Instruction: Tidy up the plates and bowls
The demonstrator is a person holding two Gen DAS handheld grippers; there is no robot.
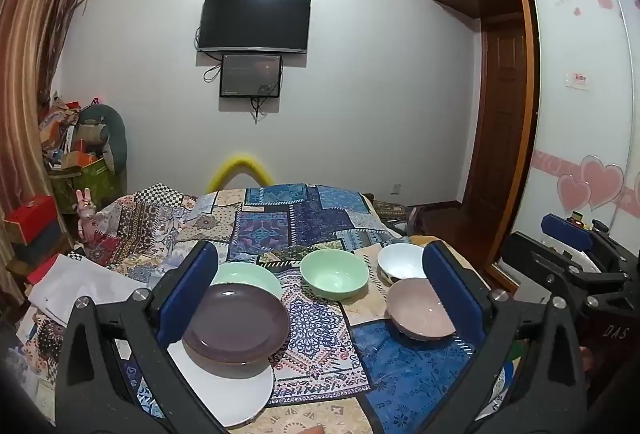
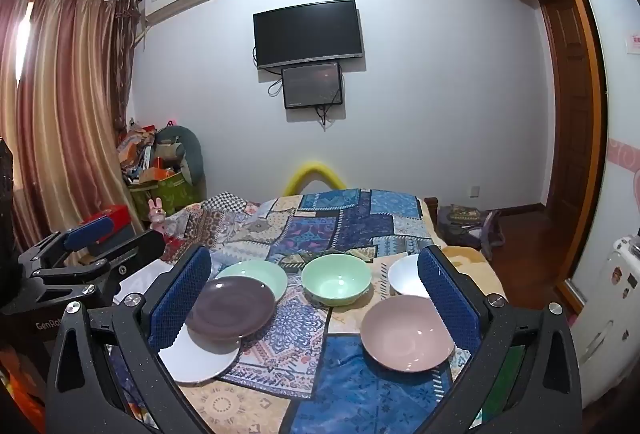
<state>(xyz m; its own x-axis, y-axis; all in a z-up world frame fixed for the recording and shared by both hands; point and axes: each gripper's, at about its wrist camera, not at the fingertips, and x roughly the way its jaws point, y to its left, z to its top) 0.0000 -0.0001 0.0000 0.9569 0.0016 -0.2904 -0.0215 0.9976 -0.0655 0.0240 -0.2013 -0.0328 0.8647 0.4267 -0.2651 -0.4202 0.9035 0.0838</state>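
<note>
So far little looked sorted | plates: purple plate [image 2: 230,308] overlapped white plate [image 2: 200,360] and green plate [image 2: 256,276] at left | bowls: green bowl [image 2: 336,282], white bowl [image 2: 406,278], pink bowl [image 2: 406,332] apart at right — unstacked | left gripper [image 1: 320,298] and right gripper [image 2: 316,294] both gaped wide — empty

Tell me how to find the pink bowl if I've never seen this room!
Look at the bed with the patchwork blanket under the black TV. Three plates overlap on the left, three bowls sit on the right. The pink bowl is the nearest bowl, resting on a blue patch; the green bowl and white bowl lie behind it, and it alone is dusty pink.
</note>
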